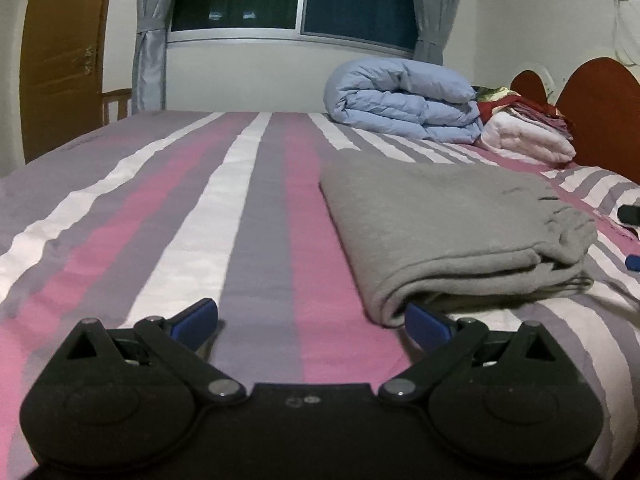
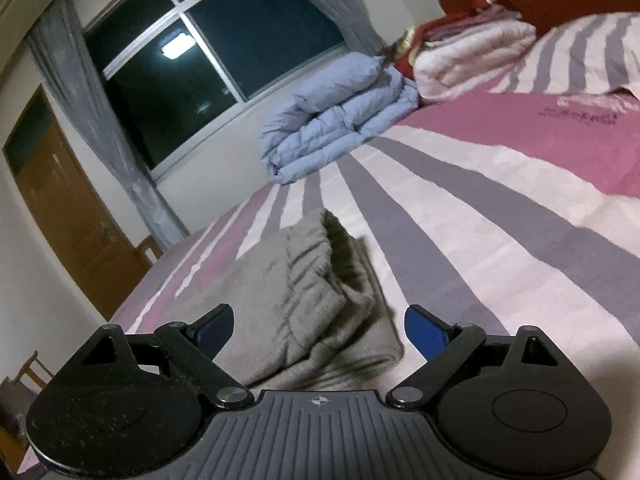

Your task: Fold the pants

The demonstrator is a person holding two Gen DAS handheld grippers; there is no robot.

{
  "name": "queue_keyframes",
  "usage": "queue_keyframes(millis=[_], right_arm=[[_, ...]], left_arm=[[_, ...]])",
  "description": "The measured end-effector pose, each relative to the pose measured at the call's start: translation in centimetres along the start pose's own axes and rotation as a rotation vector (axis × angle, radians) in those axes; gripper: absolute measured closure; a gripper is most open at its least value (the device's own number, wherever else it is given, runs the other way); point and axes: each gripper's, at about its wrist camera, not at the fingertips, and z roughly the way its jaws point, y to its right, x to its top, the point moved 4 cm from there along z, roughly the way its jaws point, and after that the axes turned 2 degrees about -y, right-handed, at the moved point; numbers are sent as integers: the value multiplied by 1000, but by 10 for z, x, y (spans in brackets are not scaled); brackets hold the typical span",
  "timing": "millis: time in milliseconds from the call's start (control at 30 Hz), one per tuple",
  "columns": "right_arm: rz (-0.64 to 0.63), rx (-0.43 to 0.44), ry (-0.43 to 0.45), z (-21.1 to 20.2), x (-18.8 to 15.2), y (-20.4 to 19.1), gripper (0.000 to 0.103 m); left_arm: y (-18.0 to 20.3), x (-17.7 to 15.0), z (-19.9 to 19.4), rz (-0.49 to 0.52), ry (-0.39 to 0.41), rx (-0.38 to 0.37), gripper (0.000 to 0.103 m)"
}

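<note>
Both grippers are spread and hold nothing: the right gripper straddles the elastic-waist end of the folded grey pants, while the left gripper sits just beside their rounded fold on the striped bed.

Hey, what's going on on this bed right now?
Someone is folding grey pants on a striped bed with two handheld grippers. The pants lie folded into a compact stack. The left gripper and right gripper are both open, holding nothing, close beside the stack.
</note>
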Motion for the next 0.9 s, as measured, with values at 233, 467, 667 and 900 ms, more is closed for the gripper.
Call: queue_keyframes(millis=[233, 467, 667, 900], right_arm=[[11, -18, -25, 5, -5, 5, 11], [20, -21, -35, 8, -7, 9, 11], [28, -15, -38, 9, -8, 10, 11], [68, -5, -25, 7, -5, 15, 11]], left_arm=[[3, 2, 19, -8, -4, 47, 12], [-3, 0, 13, 11, -16, 87, 11], [-6, -3, 2, 29, -35, 105, 11], [-24, 0, -2, -26, -38, 168, 13]])
